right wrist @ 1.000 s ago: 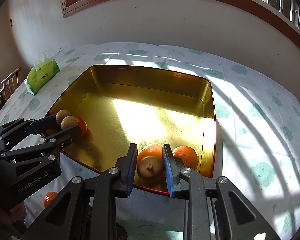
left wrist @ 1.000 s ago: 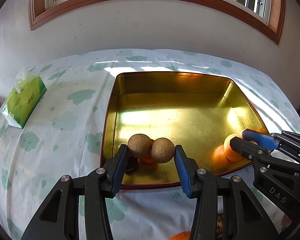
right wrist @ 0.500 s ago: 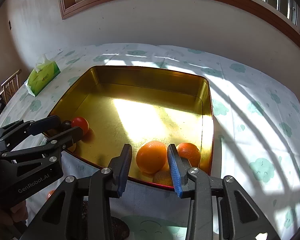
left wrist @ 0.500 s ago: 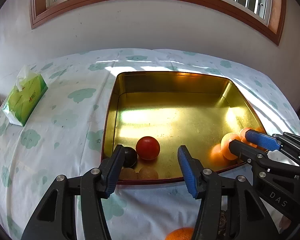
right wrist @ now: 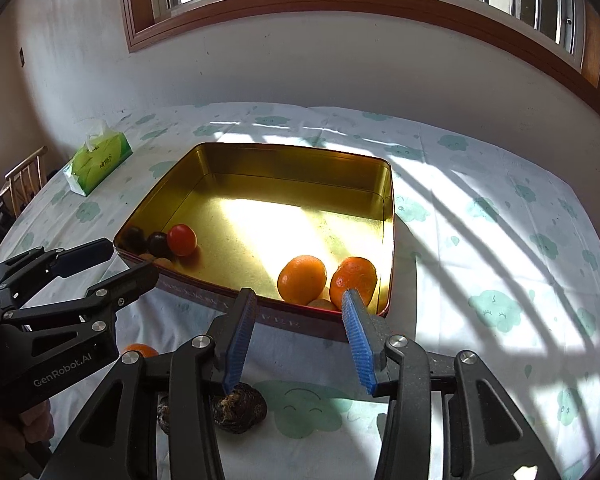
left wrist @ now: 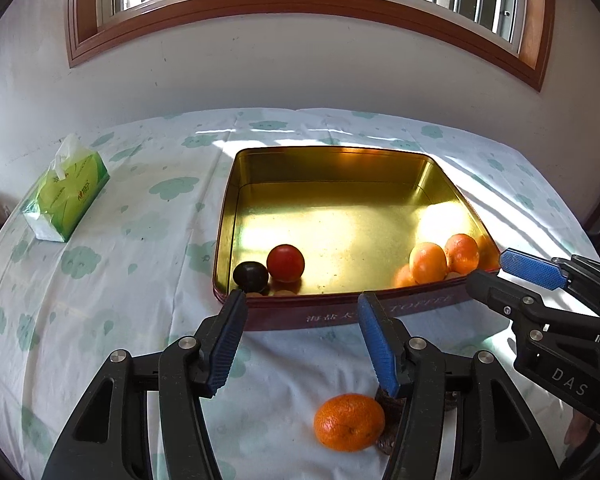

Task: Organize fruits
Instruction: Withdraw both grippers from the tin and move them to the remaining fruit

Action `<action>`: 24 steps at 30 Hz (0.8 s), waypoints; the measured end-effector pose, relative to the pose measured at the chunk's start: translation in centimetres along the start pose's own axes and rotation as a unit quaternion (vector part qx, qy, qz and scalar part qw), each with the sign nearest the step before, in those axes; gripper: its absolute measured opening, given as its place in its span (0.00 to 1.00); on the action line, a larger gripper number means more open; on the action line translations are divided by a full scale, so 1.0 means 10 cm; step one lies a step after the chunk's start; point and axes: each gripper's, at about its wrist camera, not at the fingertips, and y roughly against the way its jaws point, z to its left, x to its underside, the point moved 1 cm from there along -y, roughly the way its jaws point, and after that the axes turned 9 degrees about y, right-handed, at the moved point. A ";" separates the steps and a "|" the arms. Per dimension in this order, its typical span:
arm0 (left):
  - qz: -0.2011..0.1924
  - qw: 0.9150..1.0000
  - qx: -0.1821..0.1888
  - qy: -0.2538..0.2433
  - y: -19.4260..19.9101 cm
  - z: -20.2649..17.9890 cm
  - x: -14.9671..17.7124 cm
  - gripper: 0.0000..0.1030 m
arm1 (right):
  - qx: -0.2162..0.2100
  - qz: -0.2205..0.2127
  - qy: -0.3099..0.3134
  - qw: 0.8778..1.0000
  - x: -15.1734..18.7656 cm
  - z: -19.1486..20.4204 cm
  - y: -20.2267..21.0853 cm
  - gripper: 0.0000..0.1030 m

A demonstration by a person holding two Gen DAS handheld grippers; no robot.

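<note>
A gold tin tray (left wrist: 332,160) (right wrist: 292,152) sits on the table. In its near left corner lie a red fruit (left wrist: 285,263) (right wrist: 181,239), a dark fruit (left wrist: 250,276) (right wrist: 158,243) and small brown fruits (right wrist: 163,262). In its near right corner lie two oranges (left wrist: 428,263) (right wrist: 302,279) and a small brown fruit (right wrist: 322,304). My left gripper (left wrist: 300,340) is open and empty before the tray's near wall. My right gripper (right wrist: 296,336) is open and empty too. A loose orange (left wrist: 349,422) (right wrist: 140,349) and dark wrinkled fruits (right wrist: 240,402) lie on the cloth.
A green tissue pack (left wrist: 66,196) (right wrist: 98,162) lies at the far left of the cloud-print tablecloth (left wrist: 120,280). A white wall and a wooden window frame (left wrist: 300,4) stand behind the table. A wooden chair (right wrist: 22,180) shows at the left.
Both grippers let go of small brown fruits into the tray's near corners, opened wide, and drew back off the tray toward me.
</note>
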 end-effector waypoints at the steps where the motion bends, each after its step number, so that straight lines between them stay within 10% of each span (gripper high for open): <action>1: -0.001 1.000 -0.001 0.000 0.03 0.00 0.04 0.57 | 0.001 0.000 -0.001 1.000 0.04 0.00 0.03 0.41; 24: 0.035 0.999 -0.032 0.010 0.36 0.32 1.17 0.57 | -0.011 0.056 -0.003 0.998 1.14 0.31 0.23 0.41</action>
